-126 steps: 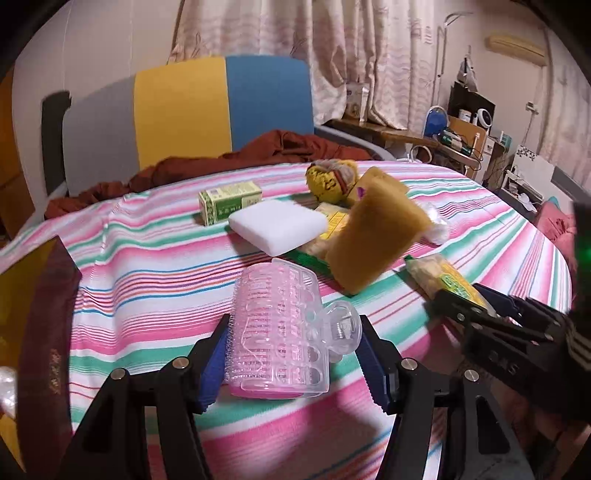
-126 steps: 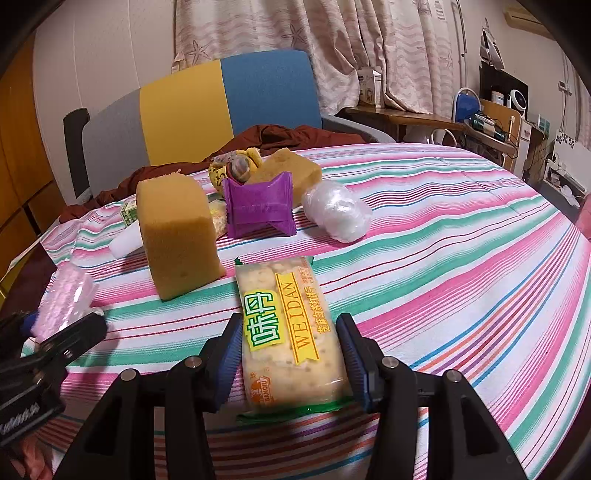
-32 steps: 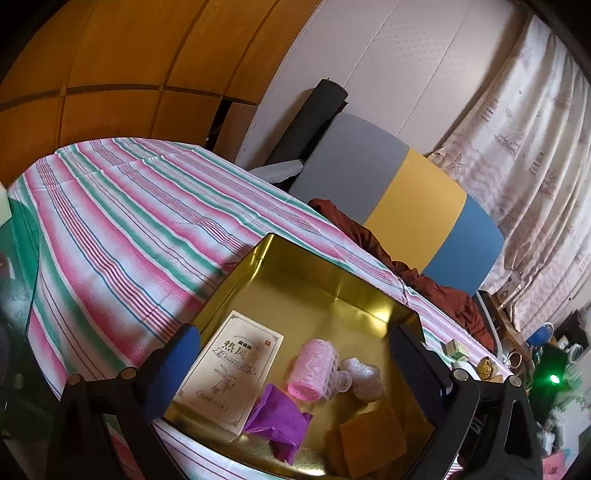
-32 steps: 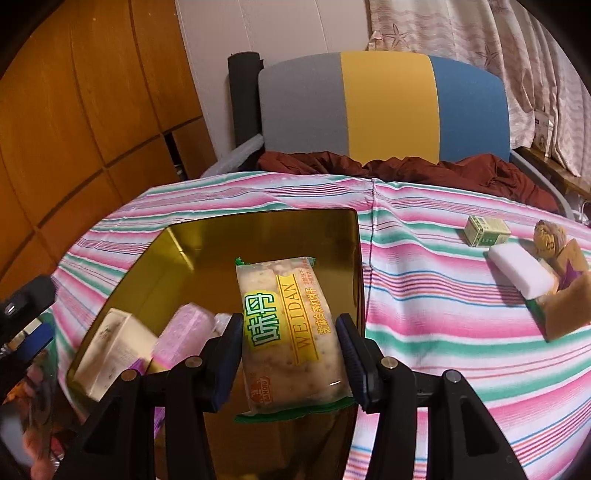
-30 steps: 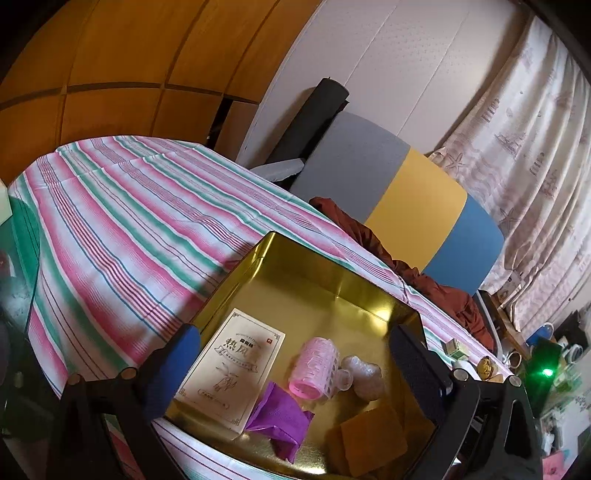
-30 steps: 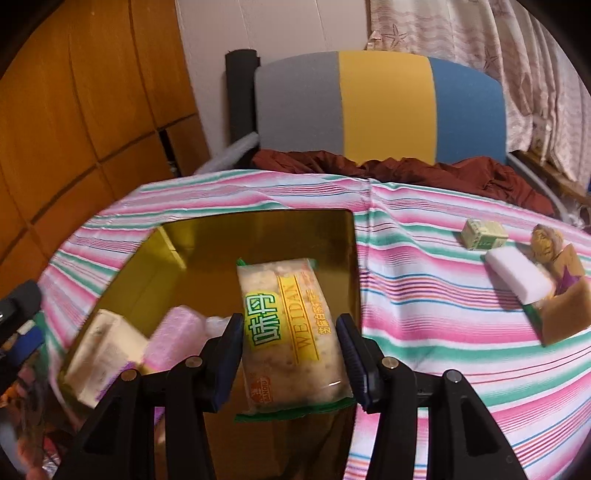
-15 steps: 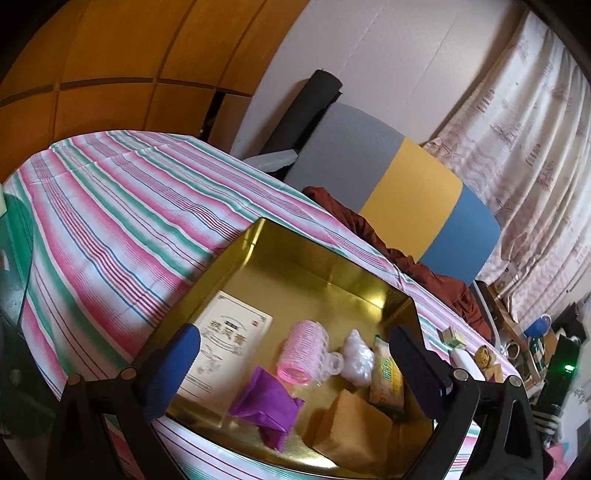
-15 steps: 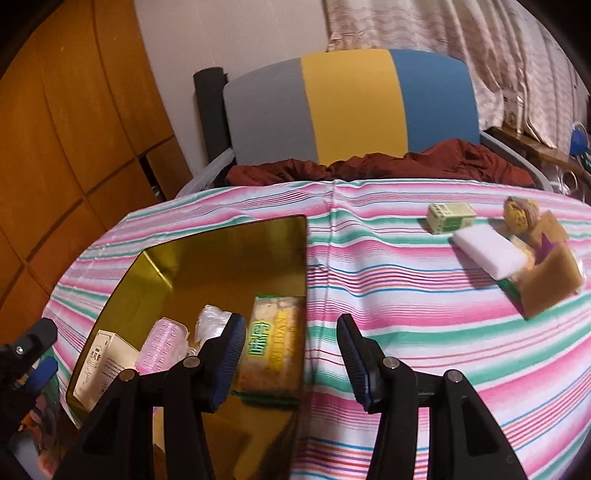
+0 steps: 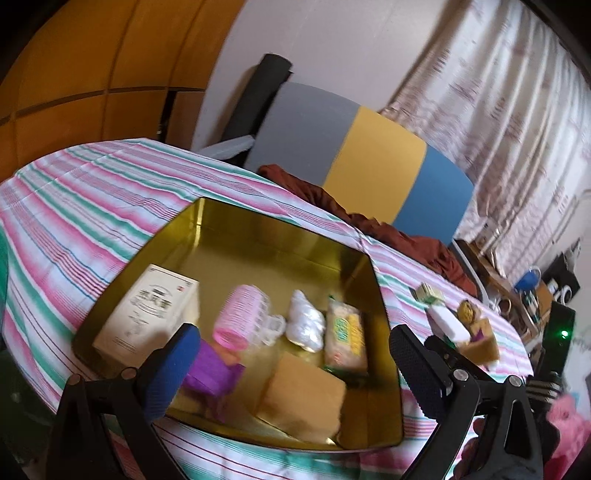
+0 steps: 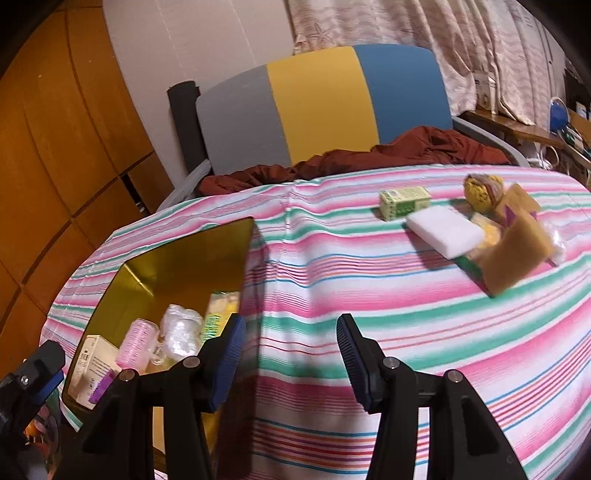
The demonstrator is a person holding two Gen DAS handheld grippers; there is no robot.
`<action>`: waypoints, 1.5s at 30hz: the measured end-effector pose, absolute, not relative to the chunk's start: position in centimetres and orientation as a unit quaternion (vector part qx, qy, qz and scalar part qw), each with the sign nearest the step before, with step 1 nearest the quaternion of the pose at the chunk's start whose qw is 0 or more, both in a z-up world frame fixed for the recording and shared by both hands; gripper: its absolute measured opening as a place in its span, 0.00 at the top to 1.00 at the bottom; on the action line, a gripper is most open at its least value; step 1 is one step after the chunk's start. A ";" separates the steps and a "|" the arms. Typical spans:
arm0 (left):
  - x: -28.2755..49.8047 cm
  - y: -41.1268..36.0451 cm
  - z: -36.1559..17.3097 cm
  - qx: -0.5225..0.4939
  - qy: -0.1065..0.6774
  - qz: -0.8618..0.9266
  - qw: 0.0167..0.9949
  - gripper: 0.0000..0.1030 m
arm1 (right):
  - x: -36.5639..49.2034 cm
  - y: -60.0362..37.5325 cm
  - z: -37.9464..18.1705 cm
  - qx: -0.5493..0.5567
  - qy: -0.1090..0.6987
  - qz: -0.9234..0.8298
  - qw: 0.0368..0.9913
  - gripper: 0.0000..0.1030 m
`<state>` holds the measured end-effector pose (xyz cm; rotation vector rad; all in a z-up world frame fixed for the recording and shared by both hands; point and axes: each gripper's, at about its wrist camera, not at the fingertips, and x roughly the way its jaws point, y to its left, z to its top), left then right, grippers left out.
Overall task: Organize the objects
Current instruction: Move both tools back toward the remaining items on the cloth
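Gold tray (image 9: 280, 236) on bench, lower left of right wrist view; holds cracker packet (image 9: 345, 332), pink roller (image 9: 240, 314), white box (image 9: 147, 314), sponge (image 9: 306, 398). Left gripper (image 9: 291, 369) jaws open, empty, above tray. Right gripper (image 10: 288, 354) jaws open, empty, over striped cloth (image 10: 369, 295). More items upper right: white block (image 10: 443, 229), green box (image 10: 404, 197). Striped chair (image 10: 325, 103), curtains (image 10: 424, 26) behind.
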<state>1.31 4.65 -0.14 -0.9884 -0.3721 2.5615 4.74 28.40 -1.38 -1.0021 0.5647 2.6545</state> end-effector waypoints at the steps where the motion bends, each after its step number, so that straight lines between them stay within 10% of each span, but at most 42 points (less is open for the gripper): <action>1: 1.5 5.1 -0.2 -0.353 -0.127 0.908 0.188 0.00 | 5.0 28.7 -1.6 -0.345 0.195 0.909 0.127 0.50; 25: 6.9 15.8 -0.6 -0.383 -0.024 0.871 0.307 0.00 | 13.9 49.1 -0.7 -0.239 0.323 0.845 0.353 0.49; 45: 7.6 18.6 -1.7 -0.403 0.000 0.856 0.323 0.00 | 17.3 42.3 -5.2 -0.305 0.268 0.884 0.233 0.47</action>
